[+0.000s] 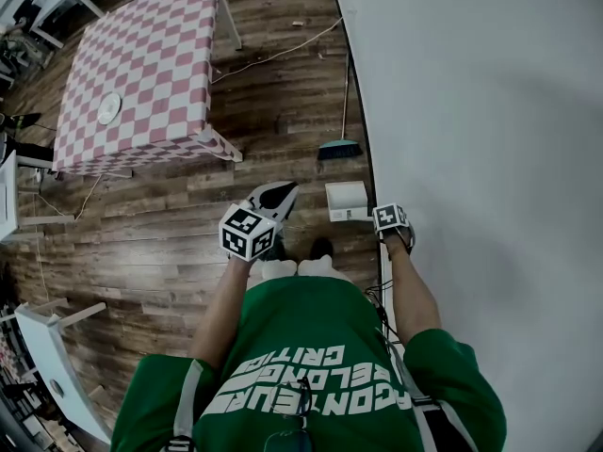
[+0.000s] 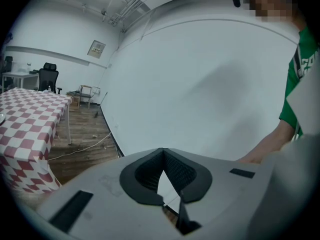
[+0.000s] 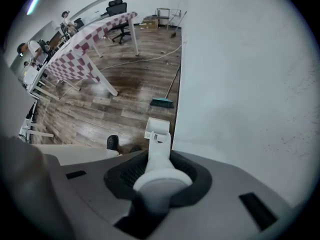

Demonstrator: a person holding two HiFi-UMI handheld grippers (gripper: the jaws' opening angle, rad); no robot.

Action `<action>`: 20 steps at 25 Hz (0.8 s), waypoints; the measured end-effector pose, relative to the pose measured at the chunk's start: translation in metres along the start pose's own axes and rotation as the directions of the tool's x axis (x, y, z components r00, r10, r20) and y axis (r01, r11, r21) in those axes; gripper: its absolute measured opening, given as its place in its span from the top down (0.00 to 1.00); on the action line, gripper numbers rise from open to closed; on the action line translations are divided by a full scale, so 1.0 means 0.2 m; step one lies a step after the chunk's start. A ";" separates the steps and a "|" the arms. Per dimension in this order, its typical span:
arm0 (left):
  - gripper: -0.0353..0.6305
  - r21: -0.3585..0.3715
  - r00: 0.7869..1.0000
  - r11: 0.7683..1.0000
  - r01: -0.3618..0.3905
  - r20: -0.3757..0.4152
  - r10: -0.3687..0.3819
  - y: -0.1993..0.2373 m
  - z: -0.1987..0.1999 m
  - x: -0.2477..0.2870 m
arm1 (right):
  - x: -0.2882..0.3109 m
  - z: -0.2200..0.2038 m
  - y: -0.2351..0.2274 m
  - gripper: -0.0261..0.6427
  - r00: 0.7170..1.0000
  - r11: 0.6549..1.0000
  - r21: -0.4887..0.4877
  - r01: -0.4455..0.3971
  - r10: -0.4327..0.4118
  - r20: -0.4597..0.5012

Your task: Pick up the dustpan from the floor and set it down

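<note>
Right gripper (image 3: 159,156): jaws clamped on the dustpan's handle (image 3: 159,149), a white shaft with a rounded end cap that fills the gap between the dark pads. Gripper points straight down, close to the white wall (image 1: 490,158).

Dustpan (image 1: 347,201): all white, with a boxy open-topped pan and the handle standing upright from its rear edge. The pan hangs low by the wall base. Cannot tell whether it touches the floor (image 1: 273,102).

Left gripper (image 1: 275,201): jaws together at the tips, nothing between them, held out over the boards near the dustpan.

Around:
- A black shoe (image 1: 321,248) sits just beside the pan.
- A teal-headed broom (image 1: 339,149) leans on the wall beyond.
- A red-and-white checked tabletop (image 1: 141,64) stands well apart and carries a white plate (image 1: 109,108).
</note>
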State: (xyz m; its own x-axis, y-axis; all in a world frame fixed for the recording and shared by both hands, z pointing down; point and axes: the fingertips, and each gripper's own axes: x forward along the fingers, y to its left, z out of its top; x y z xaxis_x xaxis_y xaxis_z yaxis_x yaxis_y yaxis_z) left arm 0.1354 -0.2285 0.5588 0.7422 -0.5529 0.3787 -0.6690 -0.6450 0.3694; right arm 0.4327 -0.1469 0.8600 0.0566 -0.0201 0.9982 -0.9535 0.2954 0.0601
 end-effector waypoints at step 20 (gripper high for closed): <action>0.94 -0.083 0.971 0.990 -0.113 0.203 0.127 0.20 0.15 -0.43 | -0.99 0.29 0.06 0.79 0.900 0.994 -0.042 0.103 -0.075 0.429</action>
State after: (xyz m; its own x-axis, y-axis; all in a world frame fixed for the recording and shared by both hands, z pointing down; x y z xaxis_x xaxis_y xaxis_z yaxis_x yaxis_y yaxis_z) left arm 0.0453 -0.2222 0.5164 0.6434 -0.7262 0.2421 -0.7492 -0.5324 0.3939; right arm 0.3931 -0.1956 0.6629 -0.0042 -0.4496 0.8932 -0.9292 0.3319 0.1627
